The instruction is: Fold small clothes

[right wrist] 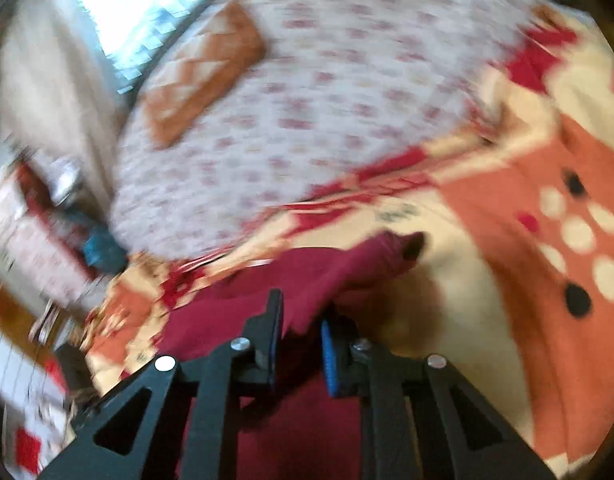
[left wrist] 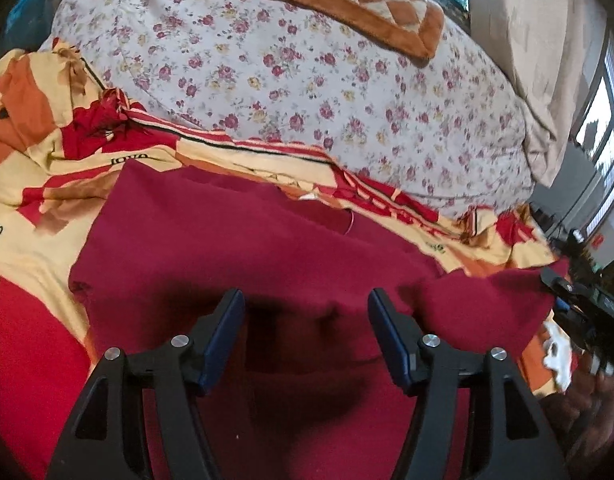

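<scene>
The dark red garment (left wrist: 243,240) lies spread on the patterned red, orange and cream bedspread (left wrist: 39,184), at the near side of the bed. The left gripper (left wrist: 306,300) hangs right over it, jaws wide apart, holding nothing; its blue pads (left wrist: 223,340) frame a stretch of loose red cloth with a dark shadow between them. The garment's far edge runs roughly straight across the bedspread, and its left corner shows a small rumple.

Over on the right-hand edge of the left wrist view, the right gripper (left wrist: 563,288) shows as a black tip at the garment's right corner, where the cloth rises into a raised fold. The right wrist view is heavily blurred, but the essentials read: the right gripper (right wrist: 301,320) has its jaws drawn close with a flap of the dark red garment (right wrist: 307,276) pinched between the blue pads (right wrist: 331,356), the cloth bunching up beyond the fingertips and ending in a dark rounded opening, likely a sleeve end, though the blur makes that uncertain.

Beyond the bedspread stretches a floral sheet (left wrist: 307,80) of pale cloth with small pink flowers. An orange and cream checked cushion (left wrist: 355,4) sits on it at the far side. A beige curtain (left wrist: 547,40) hangs to the right.
</scene>
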Demonstrator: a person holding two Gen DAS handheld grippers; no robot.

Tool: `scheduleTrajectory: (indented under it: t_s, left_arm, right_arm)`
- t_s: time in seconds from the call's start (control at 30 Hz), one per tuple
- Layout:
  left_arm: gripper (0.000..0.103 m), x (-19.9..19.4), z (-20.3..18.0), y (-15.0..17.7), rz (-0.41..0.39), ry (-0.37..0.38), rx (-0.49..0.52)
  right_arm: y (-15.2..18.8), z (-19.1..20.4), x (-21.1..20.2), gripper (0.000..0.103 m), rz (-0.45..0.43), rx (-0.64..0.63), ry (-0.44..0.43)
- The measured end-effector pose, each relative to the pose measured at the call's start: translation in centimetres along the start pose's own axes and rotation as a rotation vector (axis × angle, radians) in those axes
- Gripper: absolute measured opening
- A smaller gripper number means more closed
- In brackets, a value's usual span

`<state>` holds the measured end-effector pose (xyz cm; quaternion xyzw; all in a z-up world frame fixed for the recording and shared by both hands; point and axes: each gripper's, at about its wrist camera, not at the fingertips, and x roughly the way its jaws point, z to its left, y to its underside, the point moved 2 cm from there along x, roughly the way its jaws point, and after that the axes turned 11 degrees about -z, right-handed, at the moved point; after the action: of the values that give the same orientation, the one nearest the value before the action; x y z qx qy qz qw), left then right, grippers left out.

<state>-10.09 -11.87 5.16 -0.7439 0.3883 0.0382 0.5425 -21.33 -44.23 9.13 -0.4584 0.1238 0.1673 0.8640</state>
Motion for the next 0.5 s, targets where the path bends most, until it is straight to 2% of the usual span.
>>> scheduleTrajectory:
  t_s: [0.13, 0.3, 0.33, 0.37, 0.4, 0.43, 0.47, 0.5]
  left_arm:
    - [0.044, -0.8, 1.1, -0.9, -0.019, 0.012, -0.065]
    - [0.044, -2.9, 3.5, -1.8, -0.05, 0.047, -0.205]
    - [0.044, -3.2, 3.8, -1.9, -0.049, 0.048, -0.223]
    - [0.044, -3.5, 4.2, -1.8, -0.047, 0.052, -0.242]
    - [0.044, -3.9, 4.5, -1.7, -0.045, 0.058, -0.259]
    - [0.044, -4.2, 4.6, -1.6, -0.045, 0.062, -0.265]
    - [0.044, -4.5, 4.7, -1.5, -0.043, 0.061, -0.265]
    - [0.044, -4.7, 4.6, -1.3, -0.038, 0.057, -0.256]
  right_arm:
    - [3.0, 5.9, 2.0, 0.018, 0.12, -0.146, -0.131]
    - [9.0, 9.9, 5.9, 0.019, 0.31, -0.232, -0.207]
    - [10.5, 10.7, 7.0, 0.022, 0.367, -0.254, -0.221]
    - [11.5, 11.2, 7.6, 0.034, 0.408, -0.268, -0.223]
    - [12.6, 11.8, 8.0, 0.04, 0.45, -0.285, -0.225]
    - [13.4, 12.2, 8.1, 0.051, 0.471, -0.299, -0.24]
    - [13.9, 12.5, 7.9, 0.057, 0.478, -0.313, -0.25]
    - [14.1, 12.8, 7.6, 0.058, 0.478, -0.33, -0.253]
